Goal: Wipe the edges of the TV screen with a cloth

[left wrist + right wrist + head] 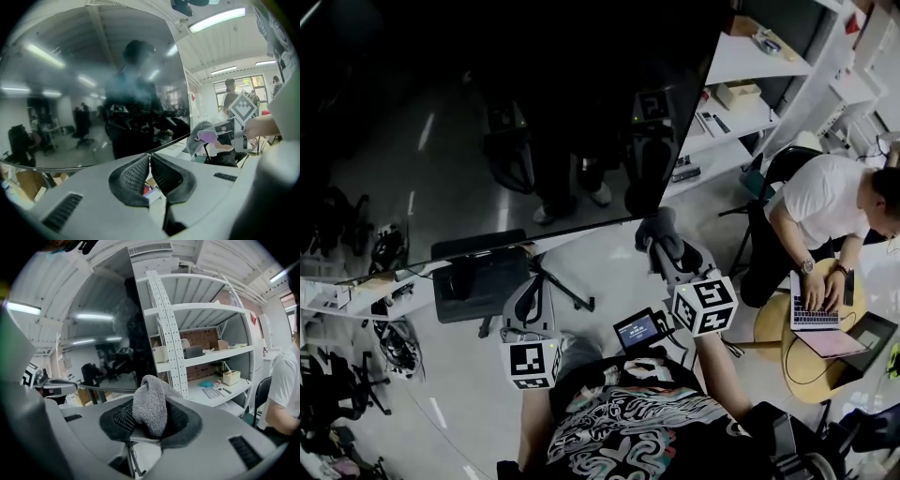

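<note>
The right gripper point(151, 420) is clenching the grey cloth point(149, 401) beside the TV screen point(506, 122) corner (left gripper point(150, 171) closed, empty); wiping is seemingly just starting, 4 edges remaining

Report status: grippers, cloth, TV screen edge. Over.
Right gripper shut on grey cloth. Left gripper shut, empty. Cloth at TV screen lower right corner, contact unclear. White shelving close beside that corner.

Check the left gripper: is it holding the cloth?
No, the left gripper has its jaws together on nothing; the grey cloth is clamped in the right gripper.
</note>
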